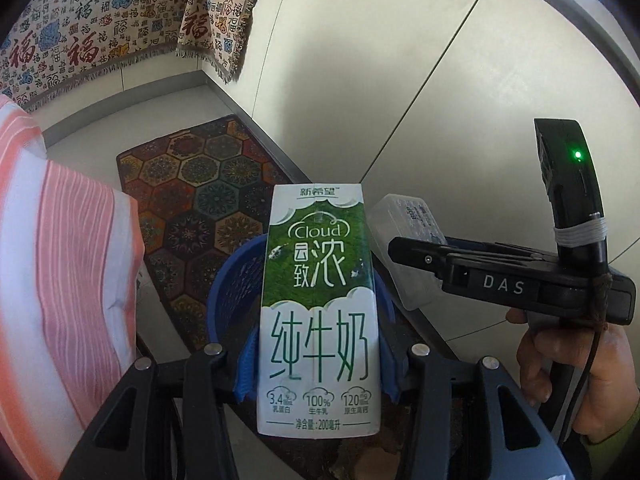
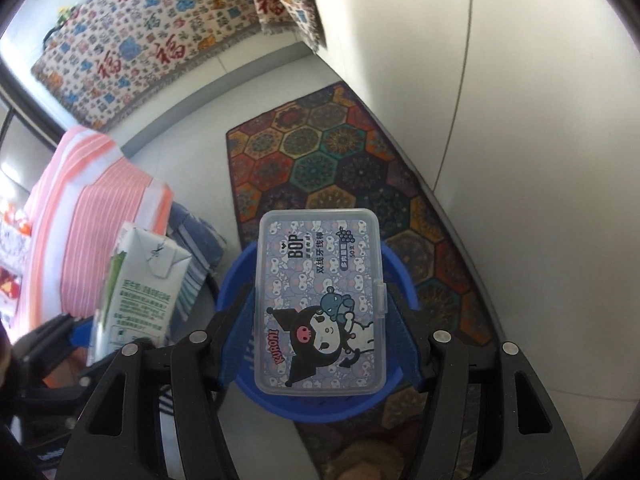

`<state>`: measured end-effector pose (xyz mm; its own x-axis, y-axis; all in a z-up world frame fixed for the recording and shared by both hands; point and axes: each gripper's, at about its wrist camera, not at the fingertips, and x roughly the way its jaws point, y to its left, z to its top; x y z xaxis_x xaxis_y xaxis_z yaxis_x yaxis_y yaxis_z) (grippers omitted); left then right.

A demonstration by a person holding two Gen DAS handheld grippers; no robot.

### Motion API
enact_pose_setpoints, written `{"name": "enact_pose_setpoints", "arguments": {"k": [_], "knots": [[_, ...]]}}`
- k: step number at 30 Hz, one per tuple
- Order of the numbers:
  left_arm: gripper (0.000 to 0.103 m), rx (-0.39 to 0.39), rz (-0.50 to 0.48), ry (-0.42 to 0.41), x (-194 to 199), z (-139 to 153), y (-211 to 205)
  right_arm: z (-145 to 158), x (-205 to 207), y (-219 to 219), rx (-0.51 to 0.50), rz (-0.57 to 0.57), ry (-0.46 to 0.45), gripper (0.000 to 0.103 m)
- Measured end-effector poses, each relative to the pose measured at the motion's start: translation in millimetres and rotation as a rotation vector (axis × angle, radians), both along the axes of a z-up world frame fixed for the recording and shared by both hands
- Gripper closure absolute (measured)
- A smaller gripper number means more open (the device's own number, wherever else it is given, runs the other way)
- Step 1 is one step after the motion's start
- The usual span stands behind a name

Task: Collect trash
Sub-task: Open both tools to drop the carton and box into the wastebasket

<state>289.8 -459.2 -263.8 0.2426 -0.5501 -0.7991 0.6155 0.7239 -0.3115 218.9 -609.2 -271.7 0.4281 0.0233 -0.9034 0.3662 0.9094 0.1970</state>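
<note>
A green and white milk carton (image 1: 318, 280) stands upright between the blue pads (image 1: 246, 364) of my left gripper (image 1: 318, 360), which is shut on its lower half. It hangs over a blue basket (image 1: 224, 292) on the floor. My right gripper (image 2: 320, 344) is shut on a clear plastic floss box (image 2: 320, 300) with cartoon print, held flat above the same blue basket (image 2: 400, 276). In the left wrist view the right gripper (image 1: 416, 254) comes in from the right with the box (image 1: 404, 216), a person's hand (image 1: 580, 368) on its handle. The carton (image 2: 140, 280) also shows at the left of the right wrist view.
The basket stands on a rug (image 1: 192, 200) with hexagon patterns, along a white wall (image 1: 400, 80). A pink striped cloth (image 1: 60, 260) lies close on the left. A fringed throw (image 1: 100, 20) with red characters hangs at the back.
</note>
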Motion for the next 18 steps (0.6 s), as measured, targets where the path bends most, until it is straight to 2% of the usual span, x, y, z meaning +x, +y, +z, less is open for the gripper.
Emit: {"name": "enact_pose_setpoints", "arguments": {"k": [1, 2, 3, 7, 11, 15, 18], "knots": [[0.042, -0.005, 0.003, 0.004, 3.3, -3.5, -3.1, -1.4, -1.7, -3.7, 0.008, -0.01, -0.007, 0.029], [0.035, -0.003, 0.012, 0.012, 7.4, -8.2, -6.2, -1.5, -2.8, -6.9, 0.017, -0.022, -0.014, 0.023], [0.033, 0.0, 0.025, 0.014, 8.5, -9.4, -8.3, -1.0, -2.8, -8.3, 0.02, -0.032, -0.018, 0.023], [0.033, -0.01, 0.053, 0.01, 11.8, -4.0, -9.6, 14.9, -9.7, -11.3, -0.012, -0.054, -0.071, 0.023], [0.033, -0.052, 0.056, -0.067, -4.5, 23.5, 7.8, 37.3, -16.3, -4.7, -0.062, -0.061, -0.143, 0.02], [0.033, -0.035, 0.031, -0.14, -33.3, 61.3, 40.2, 63.1, -21.2, 14.9, -0.142, -0.045, -0.22, 0.018], [0.033, -0.015, 0.017, -0.186, -58.7, 81.7, 79.9, 80.3, -24.9, 41.9, -0.209, -0.002, -0.274, 0.016]]}}
